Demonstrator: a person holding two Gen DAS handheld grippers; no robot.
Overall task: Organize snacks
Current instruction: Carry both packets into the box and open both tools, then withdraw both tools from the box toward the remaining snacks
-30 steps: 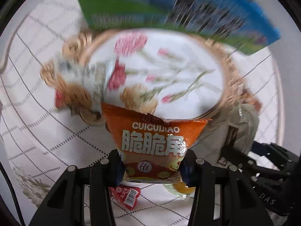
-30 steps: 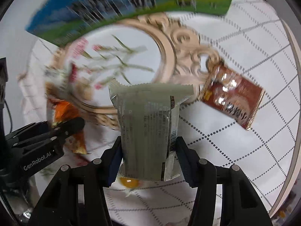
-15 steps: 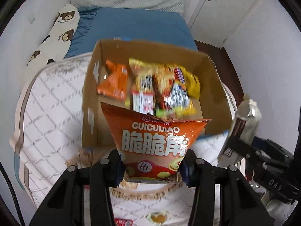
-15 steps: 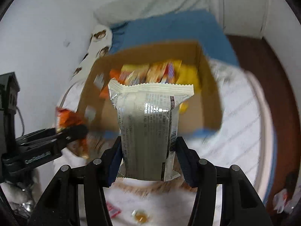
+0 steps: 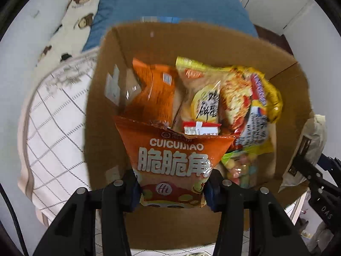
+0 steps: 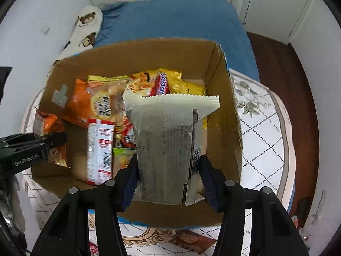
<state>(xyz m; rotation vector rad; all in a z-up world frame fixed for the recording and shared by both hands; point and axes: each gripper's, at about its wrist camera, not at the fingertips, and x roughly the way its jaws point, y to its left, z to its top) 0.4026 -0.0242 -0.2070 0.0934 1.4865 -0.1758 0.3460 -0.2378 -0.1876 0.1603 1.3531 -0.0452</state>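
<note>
My left gripper [image 5: 171, 188] is shut on an orange snack bag [image 5: 174, 160] with white lettering, held above the open cardboard box [image 5: 102, 115]. My right gripper [image 6: 168, 180] is shut on a pale grey-white snack packet [image 6: 168, 140], printed back facing me, also over the box [image 6: 226, 111]. The box holds several snack bags: orange, yellow and red-and-white ones. In the right wrist view the left gripper [image 6: 53, 139] with its orange bag [image 6: 49, 128] shows at the box's left wall. In the left wrist view the right gripper's pale packet [image 5: 309, 145] shows at the box's right edge.
The box stands on a white quilted cloth [image 6: 264, 128] with a grid pattern. A brown snack packet [image 6: 191, 242] and a small red packet [image 6: 93, 248] lie on the cloth in front of the box. Behind it are a blue bed [image 6: 174, 19] and a bear-print pillow [image 6: 85, 29].
Both grippers have risen from the floral cloth with the loose snacks and moved forward over the open box, each still holding its packet. The box's inside now fills both views.
</note>
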